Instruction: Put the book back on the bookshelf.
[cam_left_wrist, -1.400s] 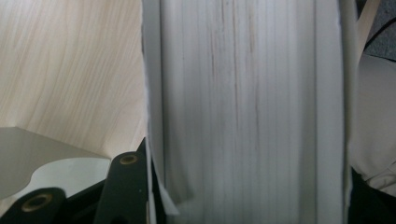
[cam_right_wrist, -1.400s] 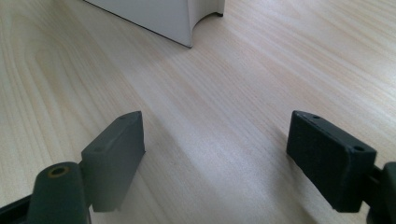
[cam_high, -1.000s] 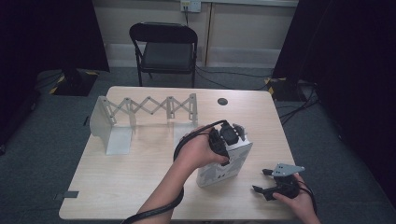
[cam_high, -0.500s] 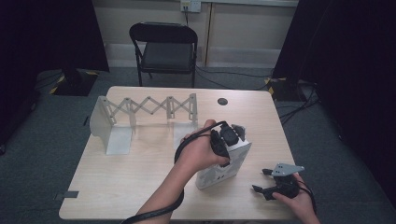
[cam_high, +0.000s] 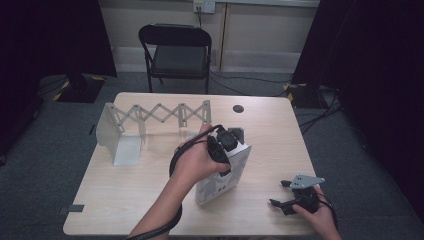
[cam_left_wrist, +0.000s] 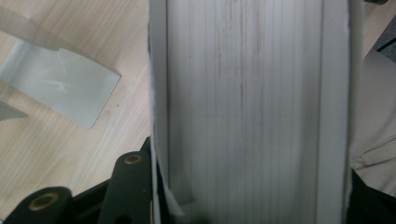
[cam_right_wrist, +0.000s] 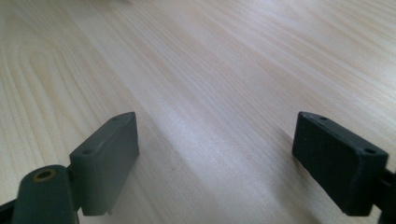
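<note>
High view: a pale wooden rectangular surface (cam_high: 150, 200) carries a thick white book with a patterned cover (cam_high: 227, 172), standing on edge near the middle, a little toward the near and right edges. The left gripper (cam_high: 223, 144) sits on top of that book, held by the person's left hand (cam_high: 197, 161), its black cable looping round the wrist. In the left gripper view the book's page block (cam_left_wrist: 247, 107) runs up between the black jaws, one jaw pressed against its left cover, so the gripper is clamped on the book.

Near the surface's near right corner the right gripper (cam_high: 281, 194), topped by a grey three-cornered plate, lies low over the wood in the right hand (cam_high: 315, 215). The right gripper view shows its two black jaws spread wide apart with only bare wood grain between them.

Along the far-left part of the surface stands a grey metal expanding scissor-lattice book rack (cam_high: 150, 117) with flat end plates; its left plate (cam_left_wrist: 65, 88) lies flat on the wood. A small dark round disc (cam_high: 238, 108) lies toward the far edge. Beyond the far edge stands a black folding chair (cam_high: 177, 52).
</note>
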